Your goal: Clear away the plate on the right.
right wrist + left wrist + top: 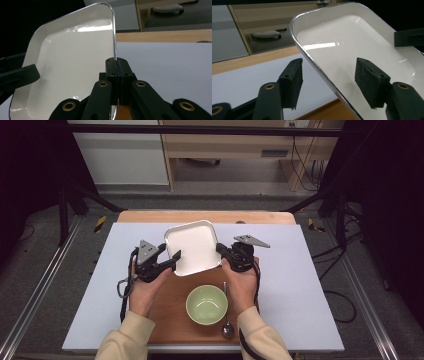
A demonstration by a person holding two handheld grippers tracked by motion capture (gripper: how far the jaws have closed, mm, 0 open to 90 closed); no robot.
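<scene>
A white square plate (192, 246) with a thin metallic rim is held tilted above the table's middle. My right gripper (221, 251) is shut on the plate's right rim; in the right gripper view its jaws (116, 67) pinch that edge of the plate (75, 60). My left gripper (173, 259) is at the plate's left rim. In the left gripper view it (329, 81) stands open with the rim of the plate (352, 45) running between its two pads, and neither pad touches it.
A wooden board (167, 315) lies on a white mat (310, 285) in front of the person. A pale green bowl (206, 304) sits on the board with a metal spoon (227, 327) beside it on the right. Dark frame legs flank the table.
</scene>
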